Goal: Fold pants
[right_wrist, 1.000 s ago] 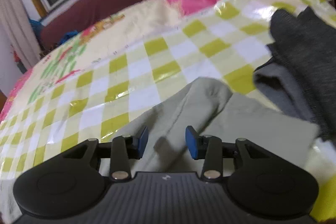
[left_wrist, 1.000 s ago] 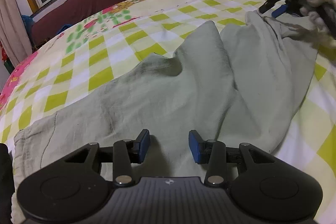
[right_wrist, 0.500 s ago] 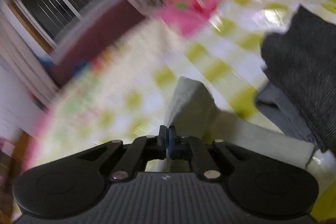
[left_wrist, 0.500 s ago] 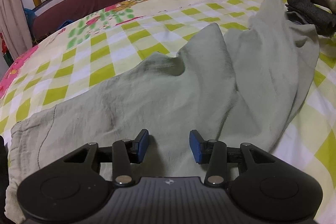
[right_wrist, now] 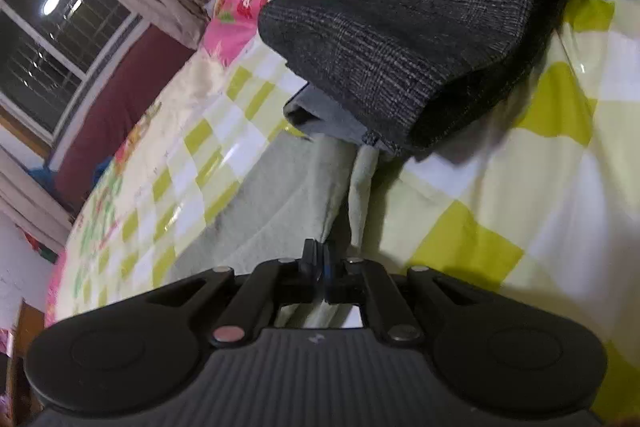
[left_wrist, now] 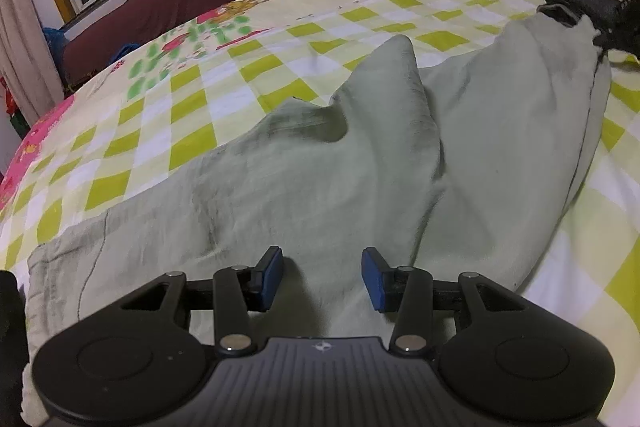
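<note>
Two claws: right claw (right_wrist: 319, 259) easing open on pants (right_wrist: 280, 195)

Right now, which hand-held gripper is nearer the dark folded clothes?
Right. The right hand-held gripper, shut on the pants, sits just short of the dark folded clothes. The left hand-held gripper hovers open over the pants' other end, far from them.

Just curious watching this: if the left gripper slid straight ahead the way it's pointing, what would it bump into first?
Most likely the pale green pants: the left gripper is open and angled down over that cloth, which spreads right ahead of its fingers on the checked bedspread. Depth is hard to judge.
</note>
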`<state>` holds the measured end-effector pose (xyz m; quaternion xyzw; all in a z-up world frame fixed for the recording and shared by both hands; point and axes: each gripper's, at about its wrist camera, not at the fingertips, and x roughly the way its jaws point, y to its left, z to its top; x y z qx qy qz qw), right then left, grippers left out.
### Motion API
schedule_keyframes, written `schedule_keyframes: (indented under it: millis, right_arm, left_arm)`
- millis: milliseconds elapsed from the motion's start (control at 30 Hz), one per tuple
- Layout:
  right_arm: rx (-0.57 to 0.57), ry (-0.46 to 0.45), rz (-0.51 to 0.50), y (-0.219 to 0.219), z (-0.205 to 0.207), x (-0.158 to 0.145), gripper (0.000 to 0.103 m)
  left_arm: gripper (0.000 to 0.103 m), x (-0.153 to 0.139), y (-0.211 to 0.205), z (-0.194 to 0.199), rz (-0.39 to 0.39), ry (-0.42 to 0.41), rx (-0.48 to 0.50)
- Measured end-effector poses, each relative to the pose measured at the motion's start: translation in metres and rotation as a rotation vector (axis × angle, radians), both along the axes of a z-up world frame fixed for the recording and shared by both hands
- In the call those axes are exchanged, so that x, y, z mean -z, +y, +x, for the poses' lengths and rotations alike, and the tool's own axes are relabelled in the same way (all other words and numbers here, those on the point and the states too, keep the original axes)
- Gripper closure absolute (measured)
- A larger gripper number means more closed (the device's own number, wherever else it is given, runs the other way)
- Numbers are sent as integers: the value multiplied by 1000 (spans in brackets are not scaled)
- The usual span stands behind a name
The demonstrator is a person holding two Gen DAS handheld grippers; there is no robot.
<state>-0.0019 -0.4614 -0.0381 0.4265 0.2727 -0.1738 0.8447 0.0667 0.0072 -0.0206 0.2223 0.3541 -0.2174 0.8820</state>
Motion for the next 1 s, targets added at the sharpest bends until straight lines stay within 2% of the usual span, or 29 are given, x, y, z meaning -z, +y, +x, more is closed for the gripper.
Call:
schedule_keyframes:
  millis: [100,200,233,267,367,433,500,567,600,667,733,767,800,933,1000]
  right_arm:
    - [-19,-3,9,-3,10,-1,91]
    - [-20,33,-39,-4,21,-3,86]
    - [-18,49,-46,-6,22,-3,88]
    - [-20,47,-37,-6,22,-6,95]
    - [-41,-56,-23,-4,9,-26,98]
    - [-34,-82,-38,-4,1,-34,98]
    - [-25,-36,-63,-8,1,-28,98]
    - [-52,50,-41,-14,9,-11,96]
    - [-55,98,-33,-15,12,-4,92]
    - [-35,123,-46,-12,8,1,90]
    - [-1,91,-36,-11,-1,1,74]
    - [12,73,-29,-12,-5,2,57]
    - [17,56,-22,-13,-8,2,54]
    - [33,53,-1,-18,-2,4,51]
    - [24,41,7,-18,7,7,39]
  left_arm:
    - [46,0,-2,-1,8,-5,1]
    - [46,0,-2,-1,8,-6,0]
    - [46,0,-2,-1,10,-7,1]
    - [46,0,-2,-1,11,-7,3]
    - [46,0,-1,-2,13,-6,11]
    - [46,0,-1,-3,14,-7,13]
    - [46,0,-1,-3,13,-8,11]
    - [46,0,-1,-3,10,-9,8]
    - [46,0,-1,-3,9,-10,7]
    - [46,-1,-1,-4,8,-8,6]
    - [46,-1,0,-4,7,-8,9]
    - [46,-1,0,-3,8,-8,11]
    - [46,0,0,-3,9,-9,13]
    - [46,0,0,-4,10,-11,14]
    - [46,0,-1,-4,9,-12,9]
